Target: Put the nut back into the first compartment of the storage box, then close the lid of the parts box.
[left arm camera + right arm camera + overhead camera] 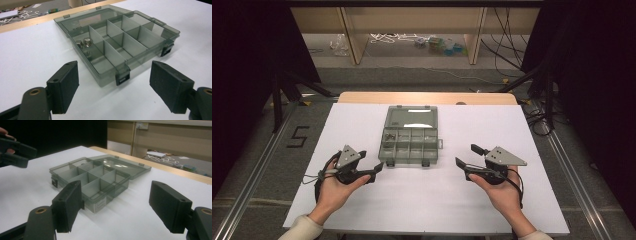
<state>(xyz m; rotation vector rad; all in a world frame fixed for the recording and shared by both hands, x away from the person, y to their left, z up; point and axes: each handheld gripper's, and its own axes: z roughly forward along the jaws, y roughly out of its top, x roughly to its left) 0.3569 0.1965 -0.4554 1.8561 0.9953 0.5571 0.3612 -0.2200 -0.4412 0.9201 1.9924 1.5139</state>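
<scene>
**Compartment box open on bench, both grippers standing off**

On the white bench [422,200], a smoky-grey clear plastic compartment box [409,145] is lying mid-surface with its lid [411,117] folded flat back, away from the person. Dividers are splitting the tray into small cells. Several small metal nuts [83,43] are sitting in the far-left cell as seen from the high view; the other cells that can be seen are showing no contents. Two dark latches [123,78] are hanging at the near edge of the tray.

Left gripper [379,167] is resting in the person's left hand [334,190], just beside the box's near-left corner and not touching it; its jaws are standing wide apart with nothing between them. Right gripper [467,155] is sitting in the right hand [502,192], well apart from the box on its right, jaws likewise spread and holding nothing.

Writing: a "5" [298,136] is marked on the floor left of the bench. A pale label [100,203] is showing on the tray's side wall in the right gripper view, too small to read.
</scene>
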